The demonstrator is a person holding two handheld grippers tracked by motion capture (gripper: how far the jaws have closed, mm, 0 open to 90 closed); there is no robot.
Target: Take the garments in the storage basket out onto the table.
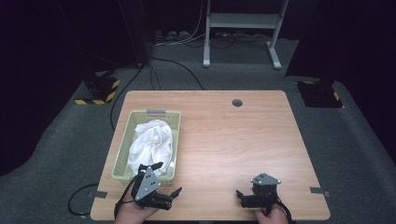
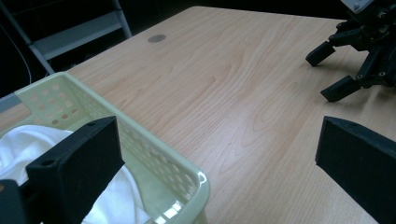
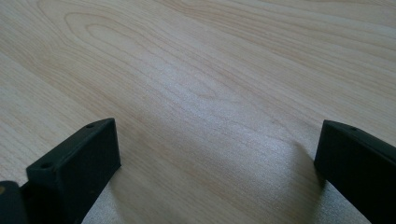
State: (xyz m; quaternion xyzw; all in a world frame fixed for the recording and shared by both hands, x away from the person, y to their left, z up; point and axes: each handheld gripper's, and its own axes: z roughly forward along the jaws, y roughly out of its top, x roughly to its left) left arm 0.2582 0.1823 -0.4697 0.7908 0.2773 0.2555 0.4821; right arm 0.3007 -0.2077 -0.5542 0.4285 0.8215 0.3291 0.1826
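The left gripper [image 1: 167, 178] was held wide open beside the basket [image 1: 122, 158] of white cloth [image 1: 152, 142]. The right gripper [image 1: 239, 196] was also spread wide, nothing held.

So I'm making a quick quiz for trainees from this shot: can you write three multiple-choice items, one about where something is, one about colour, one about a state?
1. Where does the white cloth lie?
A. Inside the basket
B. Flat on the table's right half
C. On the floor

2. What colour is the basket?
A. Red
B. Pale green
C. Black

3. How do the jaws of the left gripper stand?
A. Shut on the cloth
B. Shut on the basket rim
C. Open, holding nothing

Answers:
1. A: the high view shows the cloth bunched within the basket's walls, on the left part of the table.
2. B: its perforated walls are pale green in the high view and the left gripper view.
3. C: the left gripper view shows its two jaws wide apart with bare table between them; the right gripper is open too.
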